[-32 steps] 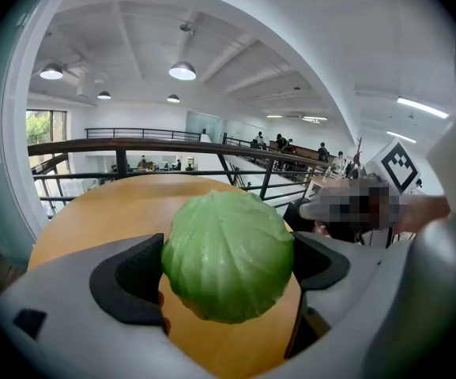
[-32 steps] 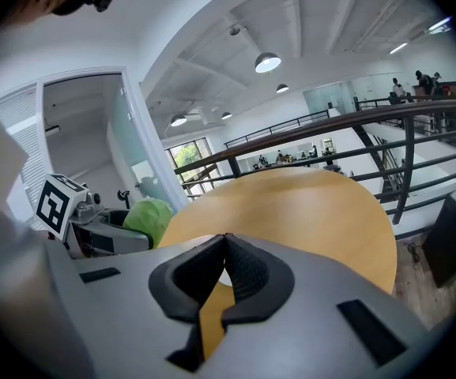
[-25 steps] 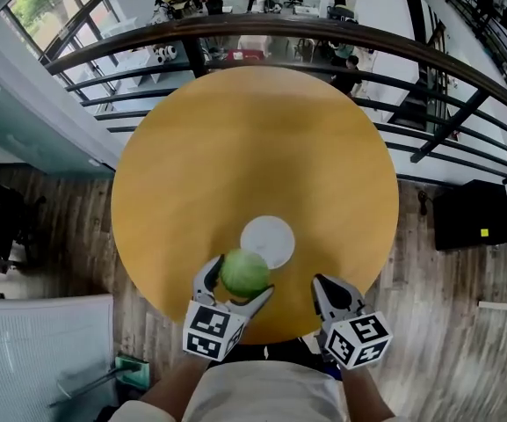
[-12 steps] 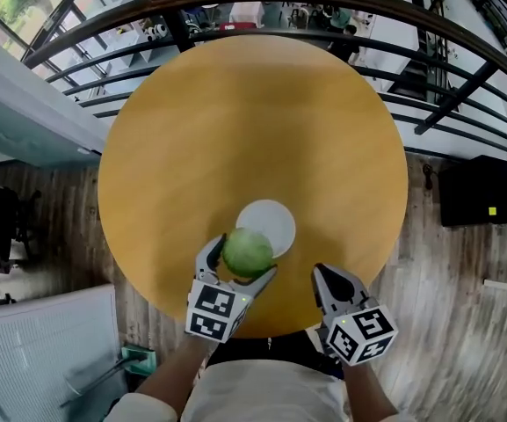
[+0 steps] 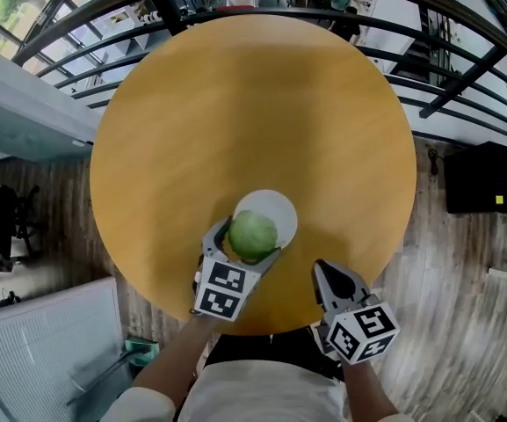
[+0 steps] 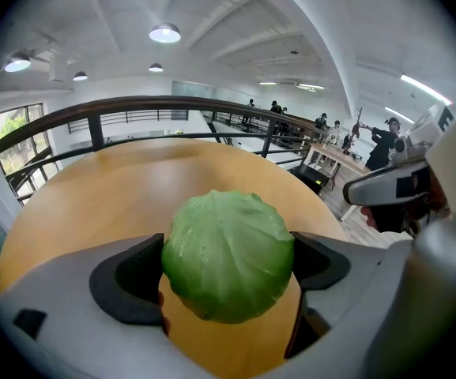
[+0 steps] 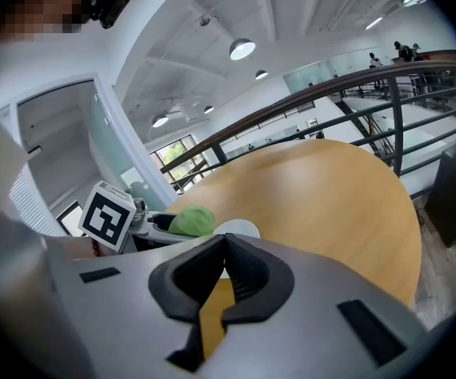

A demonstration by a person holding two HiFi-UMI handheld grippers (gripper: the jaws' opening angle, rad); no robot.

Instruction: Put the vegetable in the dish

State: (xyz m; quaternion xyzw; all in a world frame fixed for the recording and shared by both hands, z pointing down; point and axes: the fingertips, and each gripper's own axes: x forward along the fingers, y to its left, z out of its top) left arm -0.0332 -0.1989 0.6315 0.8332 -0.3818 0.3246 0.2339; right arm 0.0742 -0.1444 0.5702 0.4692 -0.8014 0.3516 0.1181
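Green cabbage (image 5: 253,234) clamped between the left gripper (image 6: 226,271) jaws, over the near rim of the white dish (image 5: 279,211). Right gripper (image 7: 226,251) jaws pressed together, empty; dish ahead-left of them. Only markings: black-and-white marker squares on the cubes (image 5: 361,332).

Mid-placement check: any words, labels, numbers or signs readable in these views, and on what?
No readable words or numbers anywhere.
Squares on the left cube and right cube: marker patterns only, no text.
Yellow sticker on the black box: too small to read.
The cabbage, dish and table: no print.
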